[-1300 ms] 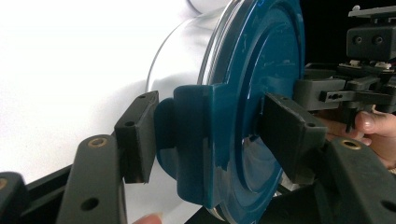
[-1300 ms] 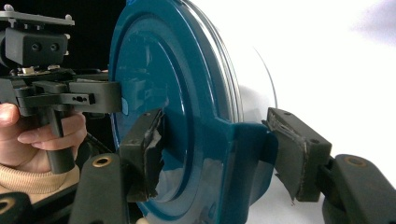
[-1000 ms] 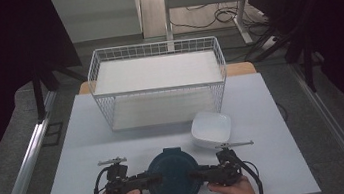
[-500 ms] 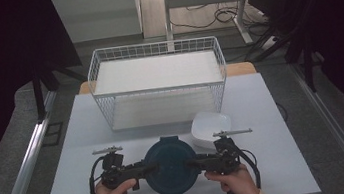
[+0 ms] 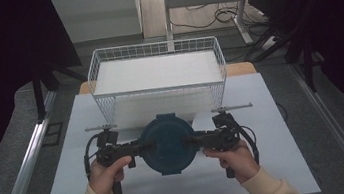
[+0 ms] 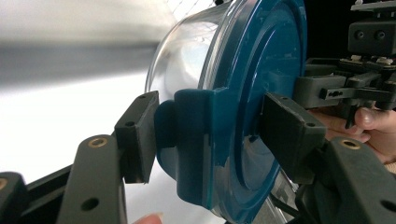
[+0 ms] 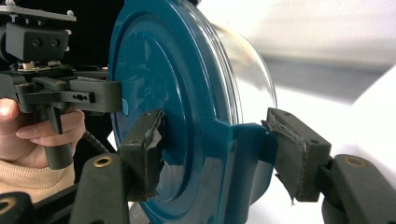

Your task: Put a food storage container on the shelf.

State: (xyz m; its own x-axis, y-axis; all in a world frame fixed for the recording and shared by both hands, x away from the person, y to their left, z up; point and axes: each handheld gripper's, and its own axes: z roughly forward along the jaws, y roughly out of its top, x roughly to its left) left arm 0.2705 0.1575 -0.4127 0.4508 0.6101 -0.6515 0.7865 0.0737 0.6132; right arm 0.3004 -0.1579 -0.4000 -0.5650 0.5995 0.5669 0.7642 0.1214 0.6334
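Note:
A round container with a dark blue lid (image 5: 168,143) and a clear body hangs above the white table, lid up, just in front of the wire basket. My left gripper (image 5: 141,146) is shut on its left edge and my right gripper (image 5: 195,139) on its right edge. In the left gripper view the pads (image 6: 140,135) clamp a blue lid clip (image 6: 196,140) and the lid's face. The right gripper view has the pads (image 7: 289,154) squeezing the opposite clip (image 7: 243,158). A hand holds each gripper from below.
A white wire basket (image 5: 153,44) with a white floor stands at the back of the table (image 5: 273,114). Dark drapes flank both sides. Metal rails run along the floor left and right of the table.
Both grippers have lifted the container off the table and carried it away from the person toward the basket. It now covers the white bowl that showed at its right.

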